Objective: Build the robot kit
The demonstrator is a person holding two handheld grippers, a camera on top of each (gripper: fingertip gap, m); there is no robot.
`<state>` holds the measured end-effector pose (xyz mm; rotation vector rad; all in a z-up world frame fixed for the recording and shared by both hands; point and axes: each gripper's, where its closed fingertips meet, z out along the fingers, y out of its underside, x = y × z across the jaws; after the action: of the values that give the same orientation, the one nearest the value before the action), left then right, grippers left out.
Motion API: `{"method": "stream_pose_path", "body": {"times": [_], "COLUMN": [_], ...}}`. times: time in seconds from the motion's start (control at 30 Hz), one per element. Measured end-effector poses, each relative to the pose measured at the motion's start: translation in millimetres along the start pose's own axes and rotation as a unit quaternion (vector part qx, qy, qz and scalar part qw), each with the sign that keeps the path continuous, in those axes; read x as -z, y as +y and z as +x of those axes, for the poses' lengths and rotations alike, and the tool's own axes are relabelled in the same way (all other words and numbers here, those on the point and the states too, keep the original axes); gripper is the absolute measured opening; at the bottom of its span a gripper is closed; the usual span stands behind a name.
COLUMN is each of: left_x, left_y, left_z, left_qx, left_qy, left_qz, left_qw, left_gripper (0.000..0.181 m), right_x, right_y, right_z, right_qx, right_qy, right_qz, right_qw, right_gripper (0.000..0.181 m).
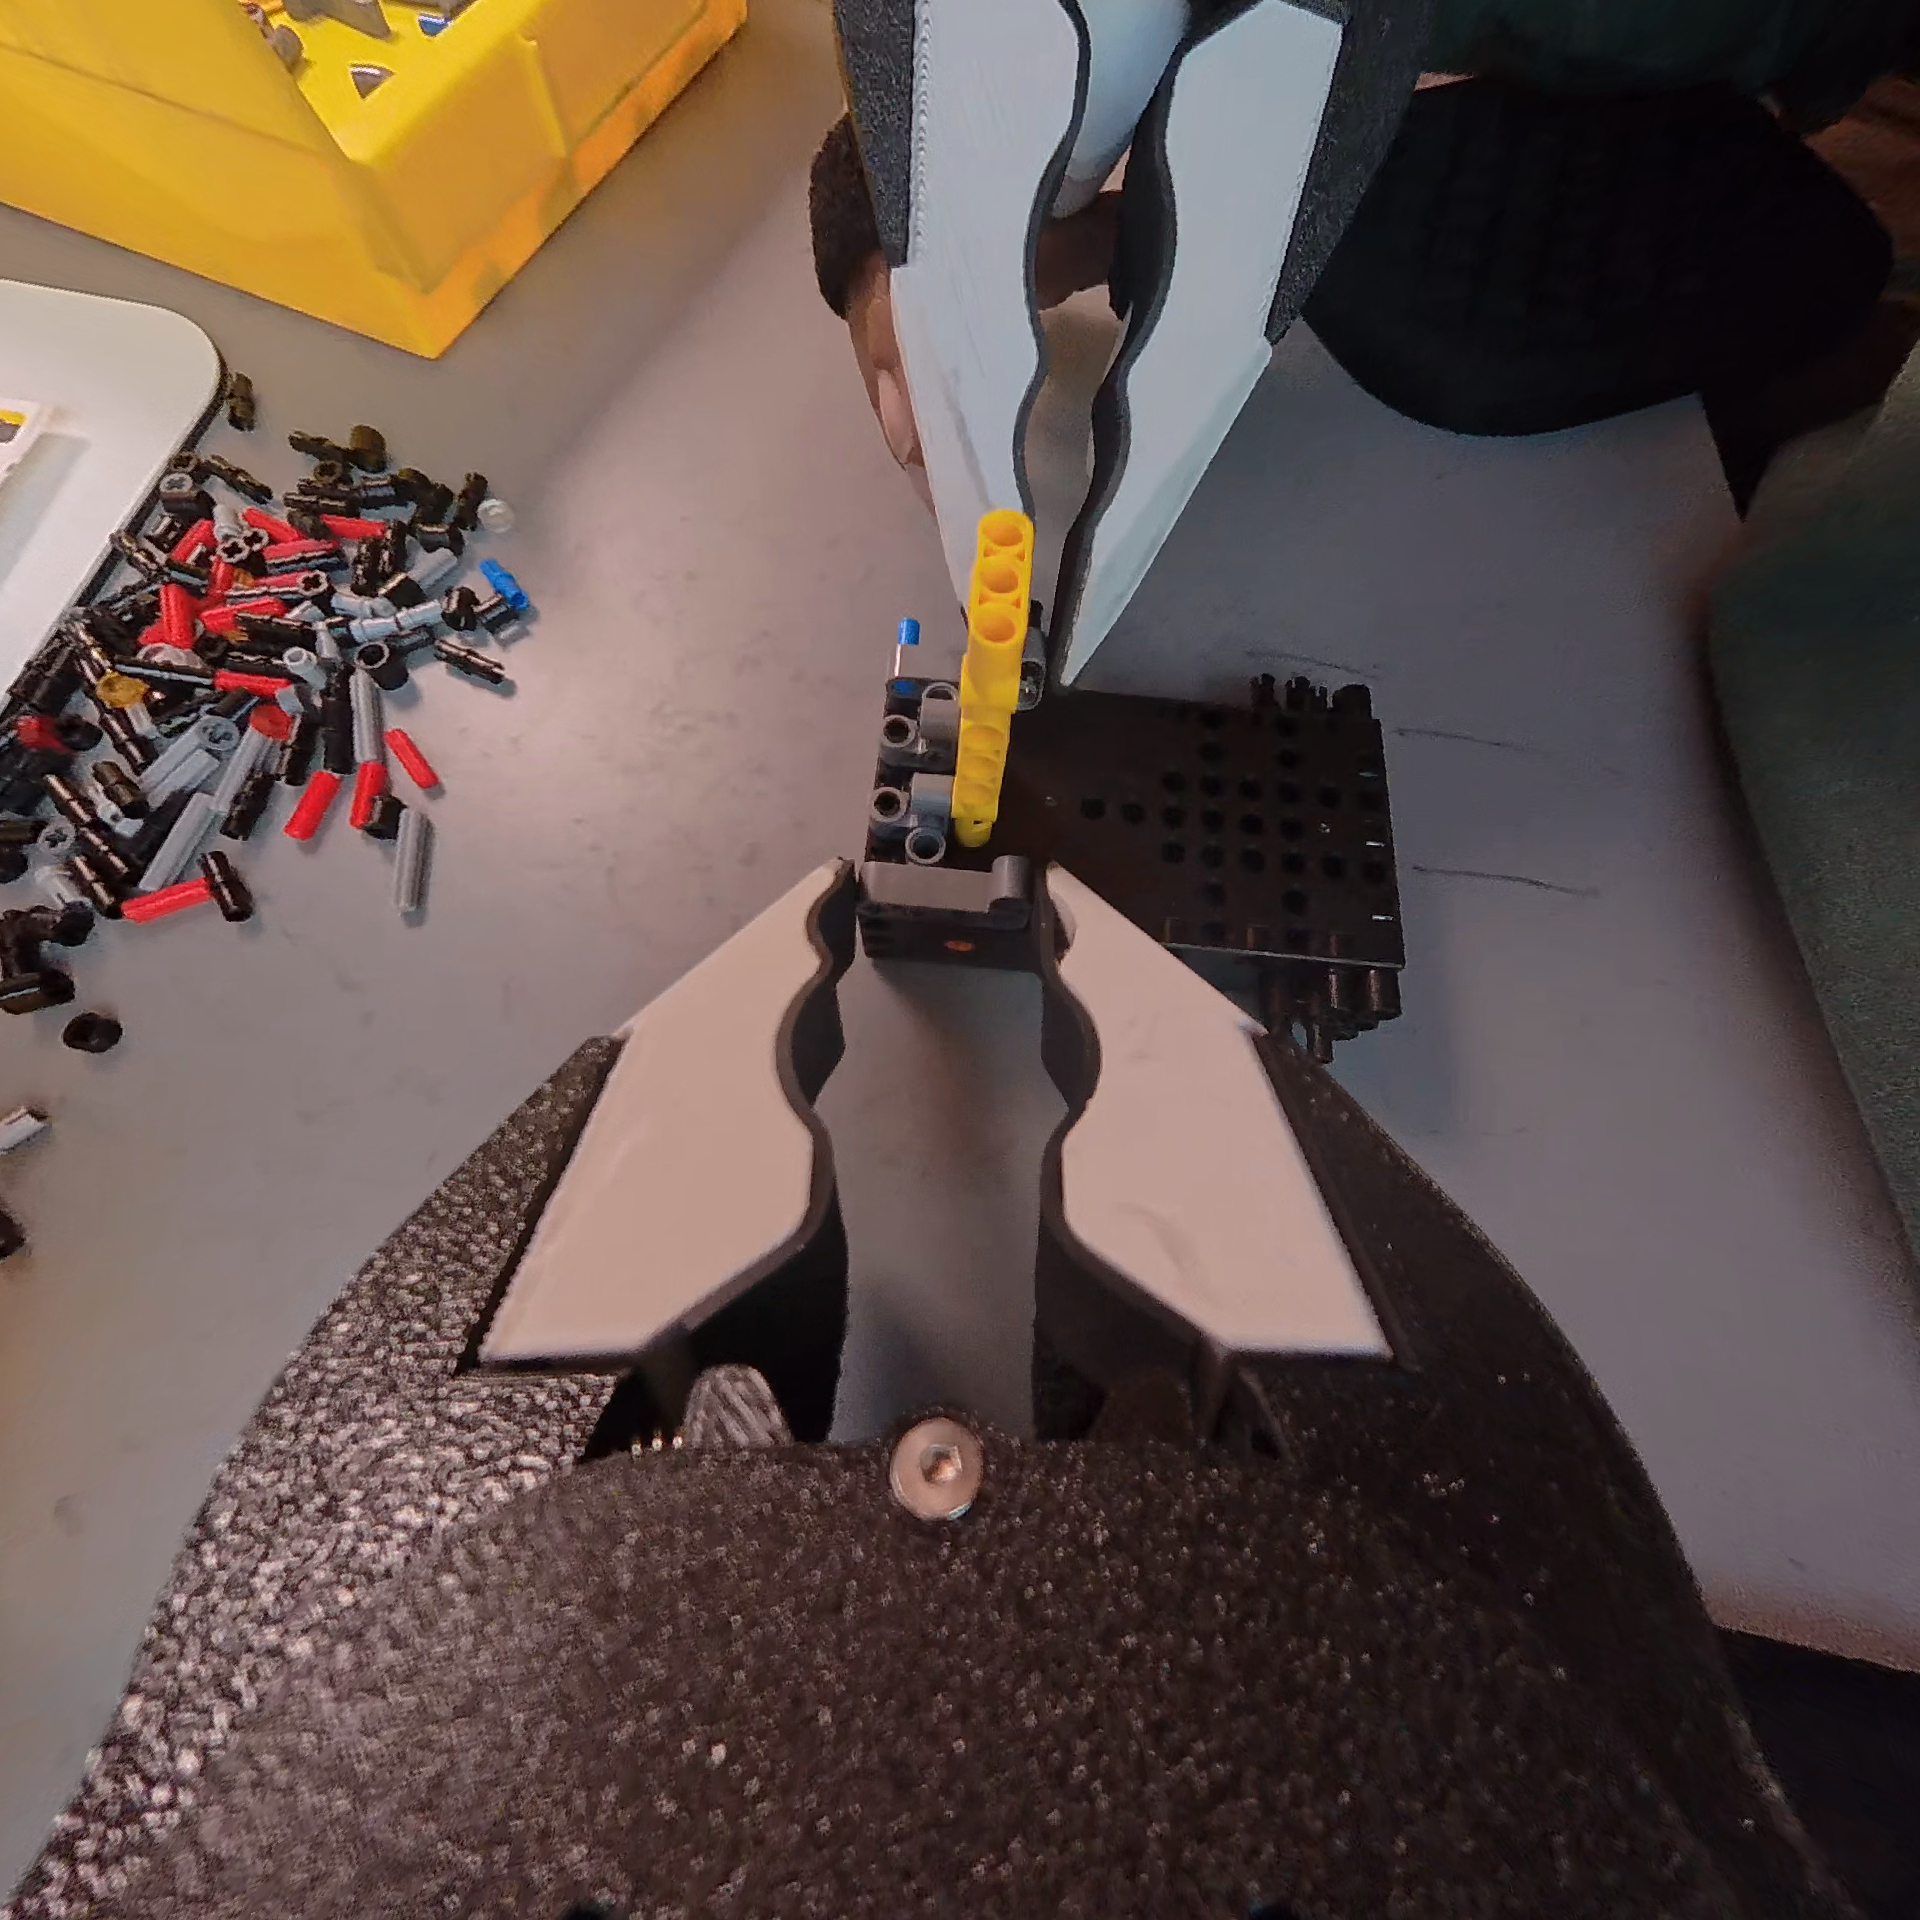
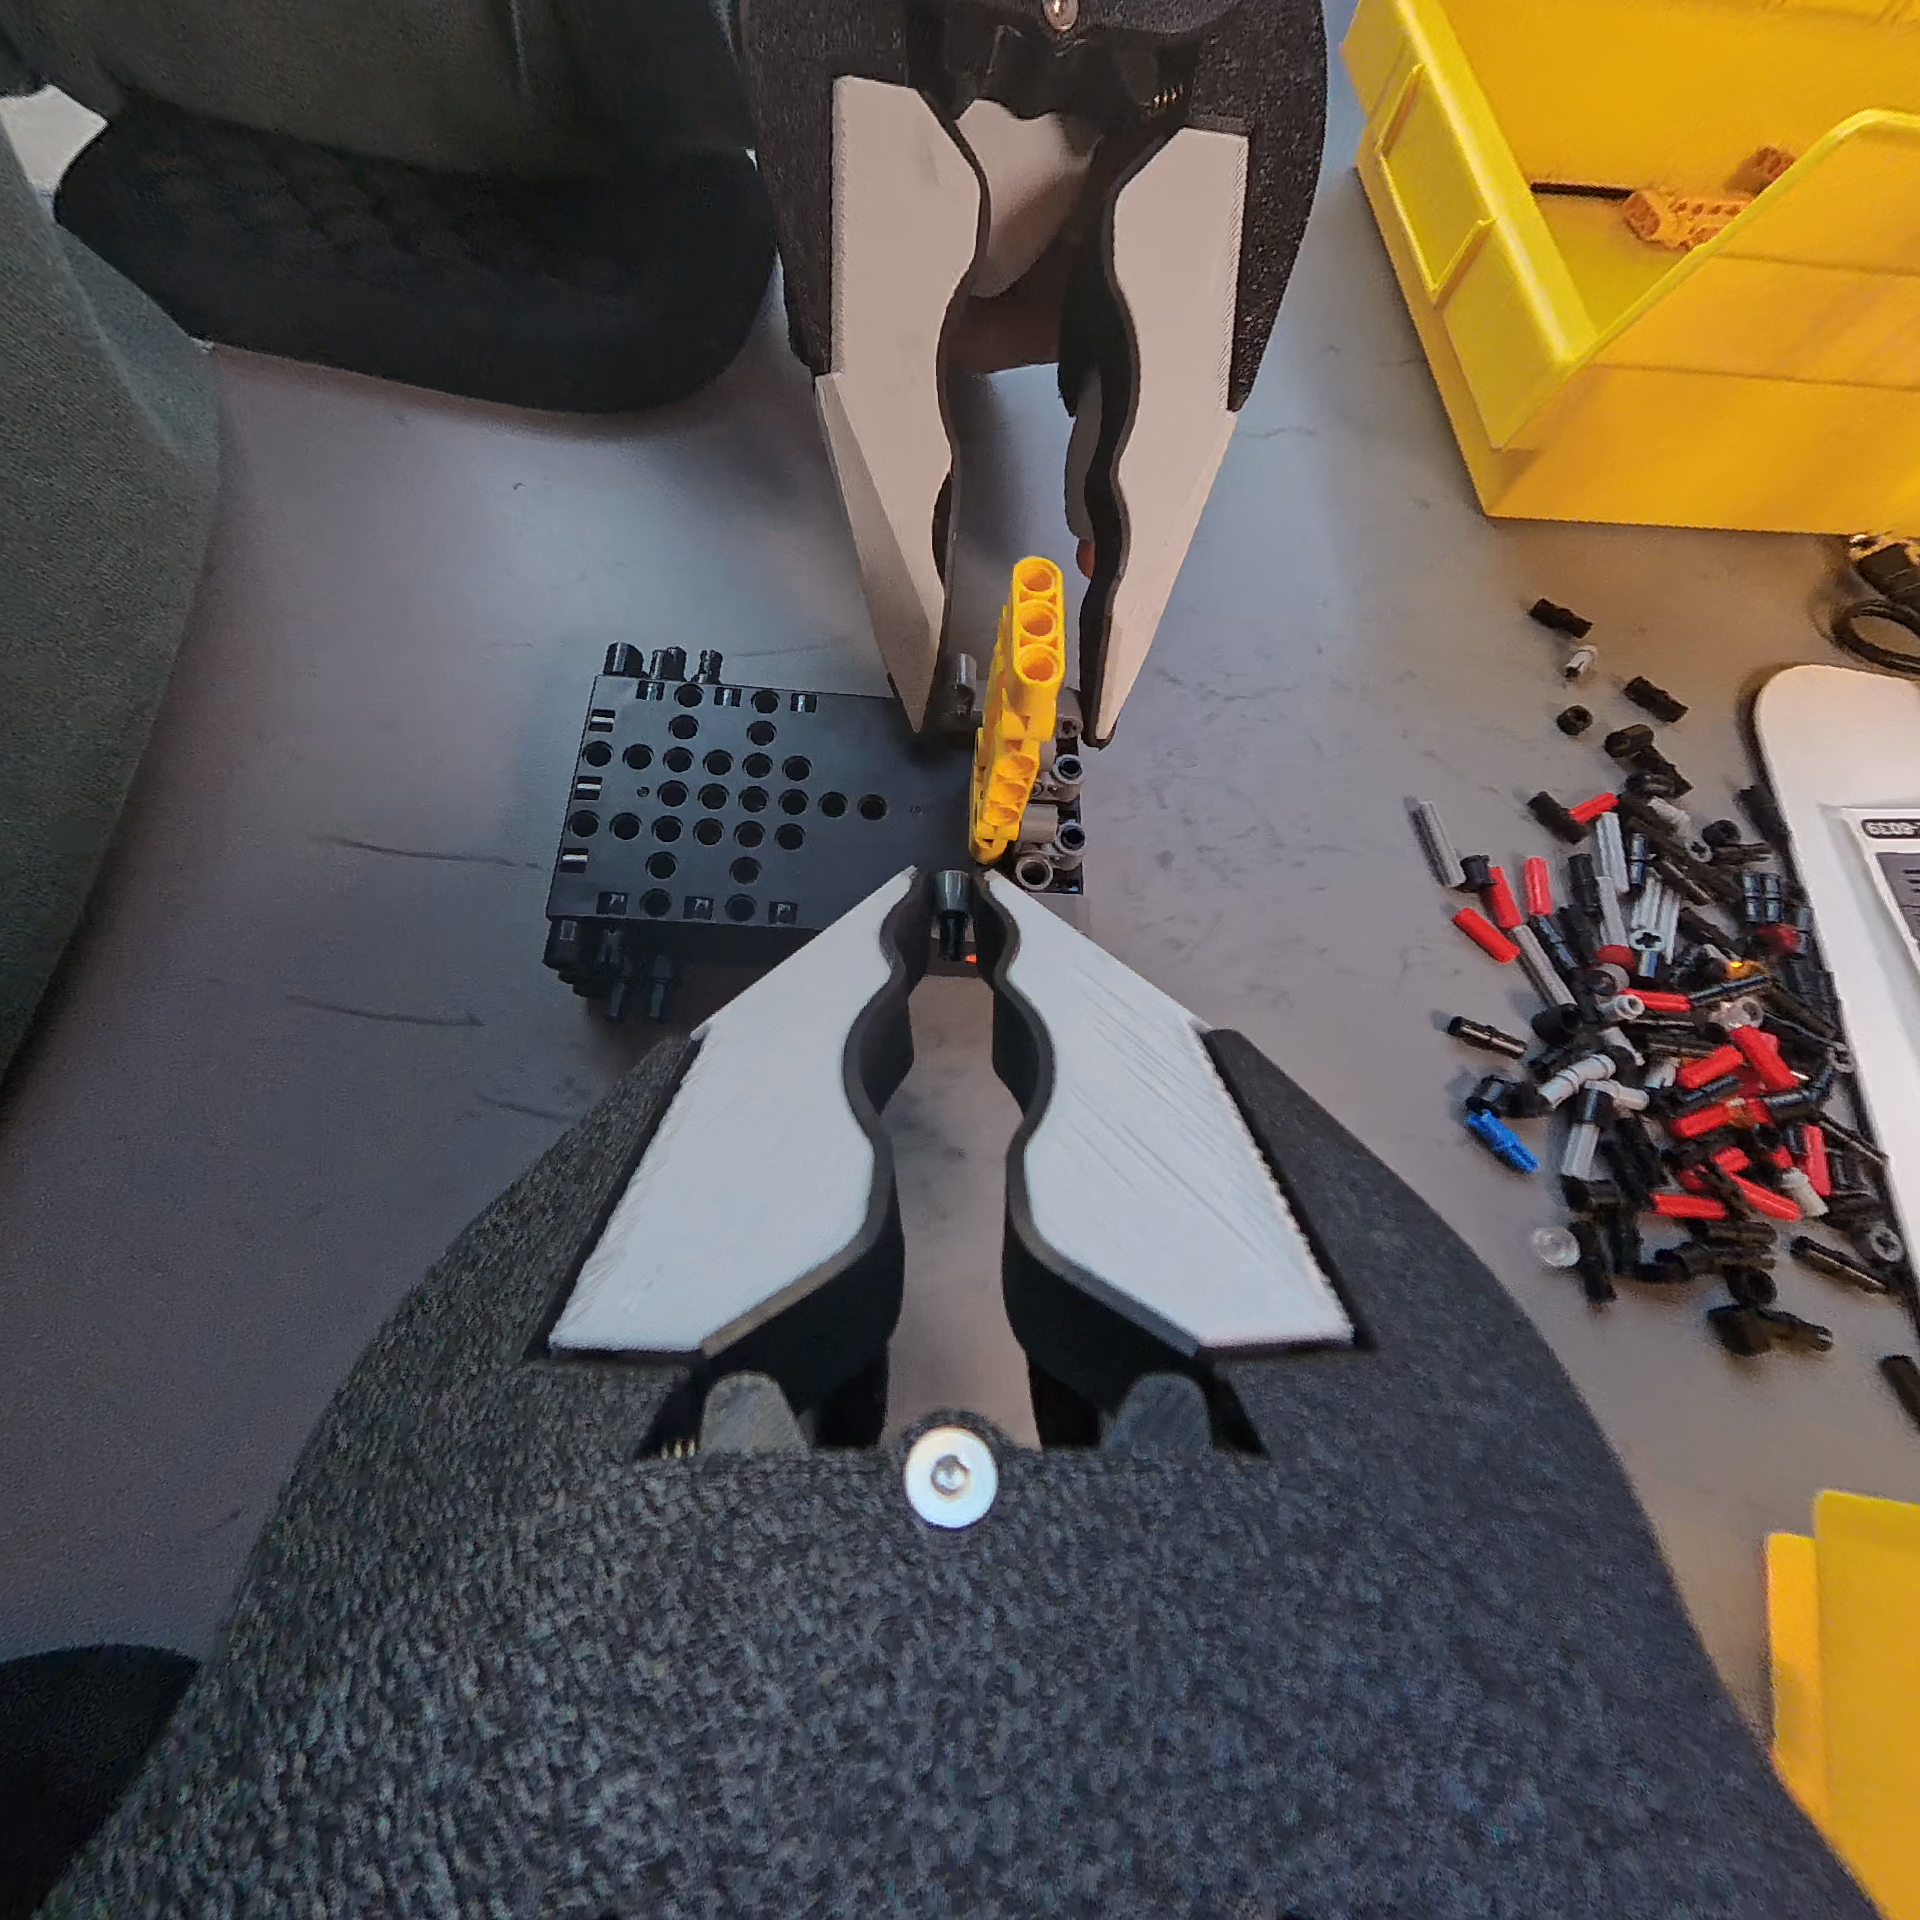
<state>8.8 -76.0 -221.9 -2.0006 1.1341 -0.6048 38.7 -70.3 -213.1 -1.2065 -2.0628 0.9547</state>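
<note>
Left gripper (image 1: 943, 883) clamps the black block (image 1: 940, 925) under the yellow beam (image 1: 992, 675). Right gripper (image 2: 951, 894), nearly closed, pinches a small dark pin (image 2: 950, 902) just beside the beam's foot.

white printed sheet (image 2: 1886, 883) | dark header strip bears small print | unreadable

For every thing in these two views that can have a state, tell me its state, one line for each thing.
Left gripper: jaws clamped on the black and grey brick assembly.
Right gripper: jaws shut on a small black pin.
Yellow plastic beam with holes: upright on the assembly.
Black perforated plate: flat on the table.
Loose pile of pins: scattered.
Yellow storage bin: open.
</note>
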Motion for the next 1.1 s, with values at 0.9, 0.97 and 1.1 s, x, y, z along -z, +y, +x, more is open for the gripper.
{"method": "stream_pose_path", "body": {"times": [0.9,0.97,1.1], "left_x": [40.5,34.0,22.0], "left_y": [-15.2,-10.4,6.0], "left_z": [-43.5,-24.4,7.0], "left_qx": [-0.009,0.017,0.01], "left_qy": [-0.178,-0.124,-0.051], "left_qz": [0.035,0.022,-0.038], "left_qw": [0.983,0.992,0.998], "left_gripper": [0.043,0.056,0.073], "right_x": [-4.7,-4.6,-2.3], "right_y": [8.7,5.9,-1.3], "right_z": [14.2,-4.5,-54.2], "right_qx": [-0.026,-0.001,0.043], "right_qy": [0.046,0.043,-0.026], "right_qz": [-0.044,-0.049,-0.044], "right_qw": [0.998,0.998,0.998], "right_gripper": [0.034,0.021,0.016]}}
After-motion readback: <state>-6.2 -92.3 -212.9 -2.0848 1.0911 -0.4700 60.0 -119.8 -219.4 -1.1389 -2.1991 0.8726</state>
